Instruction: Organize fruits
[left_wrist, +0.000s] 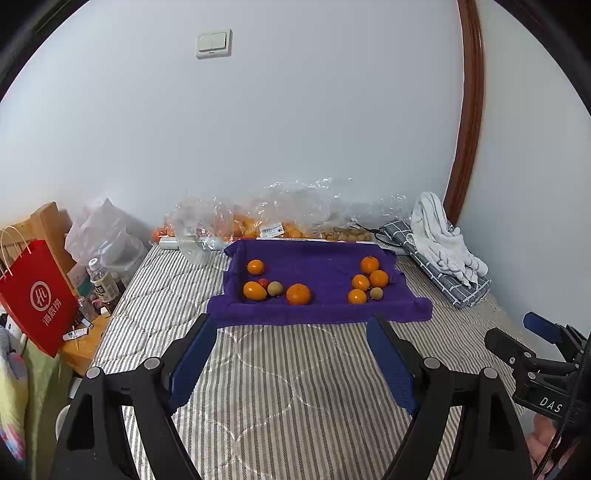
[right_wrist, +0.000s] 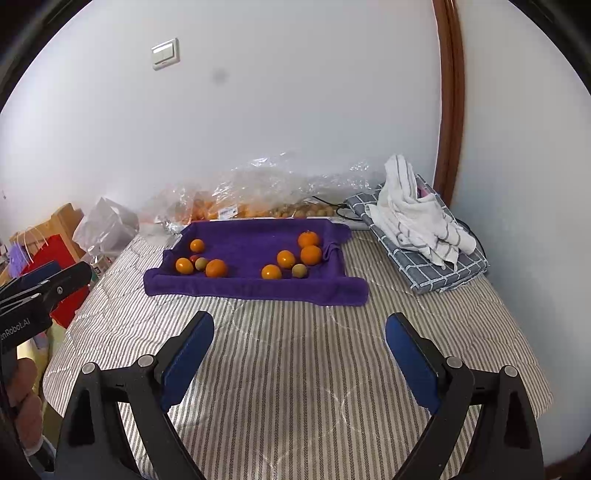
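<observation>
A purple towel (left_wrist: 317, 314) (right_wrist: 255, 290) lies on the striped bed as a shallow tray. On its left side sit several fruits: oranges (left_wrist: 298, 294) (right_wrist: 216, 268), a small red fruit (left_wrist: 263, 282) and a pale green-brown fruit (left_wrist: 275, 288) (right_wrist: 201, 263). On its right side sit several oranges (left_wrist: 370, 265) (right_wrist: 311, 255) and another pale fruit (left_wrist: 376, 293) (right_wrist: 299, 270). My left gripper (left_wrist: 291, 325) is open and empty, in front of the towel. My right gripper (right_wrist: 299, 325) is open and empty, also short of the towel.
Clear plastic bags of fruit (left_wrist: 266, 218) (right_wrist: 258, 192) lie along the wall. Folded checked cloth with a white towel (left_wrist: 443, 240) (right_wrist: 417, 221) sits at right. A red paper bag (left_wrist: 37, 295) and a bottle (left_wrist: 101, 278) stand off the bed's left edge.
</observation>
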